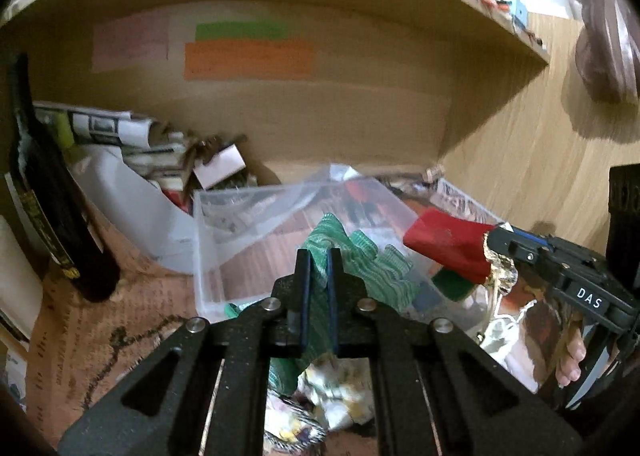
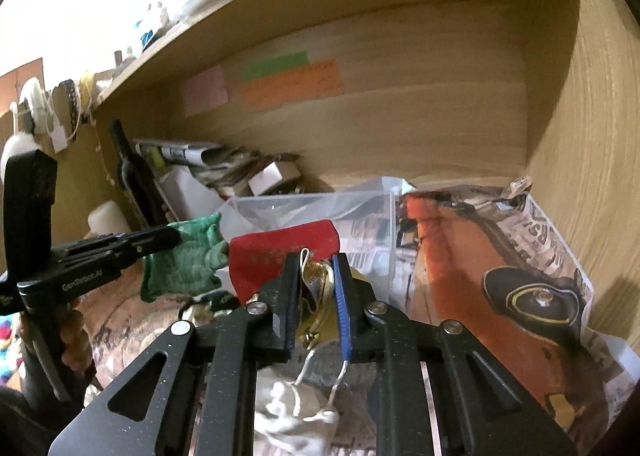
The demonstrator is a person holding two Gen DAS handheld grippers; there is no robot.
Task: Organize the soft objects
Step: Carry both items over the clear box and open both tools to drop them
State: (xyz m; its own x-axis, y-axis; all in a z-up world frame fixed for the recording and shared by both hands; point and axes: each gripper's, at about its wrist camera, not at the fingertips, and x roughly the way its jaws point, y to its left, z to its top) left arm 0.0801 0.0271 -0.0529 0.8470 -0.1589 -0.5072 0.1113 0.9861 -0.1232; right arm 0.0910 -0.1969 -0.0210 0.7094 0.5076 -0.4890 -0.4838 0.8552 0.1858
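Note:
My left gripper (image 1: 318, 256) is shut on a green knitted cloth (image 1: 360, 260) and holds it over the clear plastic box (image 1: 208, 240). The cloth also shows in the right wrist view (image 2: 188, 256), pinched by the left gripper (image 2: 176, 236). My right gripper (image 2: 317, 260) is shut on the gold-trimmed mouth of a red pouch (image 2: 280, 252), held beside the green cloth above the clear box (image 2: 360, 208). In the left wrist view the right gripper (image 1: 490, 240) holds the red pouch (image 1: 444, 244) at the box's right side.
A dark bottle (image 1: 52, 216) stands at the left of the wooden shelf bay. Rolled newspapers and small boxes (image 1: 152, 148) lie behind the clear box. Newspaper (image 2: 500, 256) lines the shelf floor. Crumpled white cloth (image 2: 292, 416) lies below my grippers.

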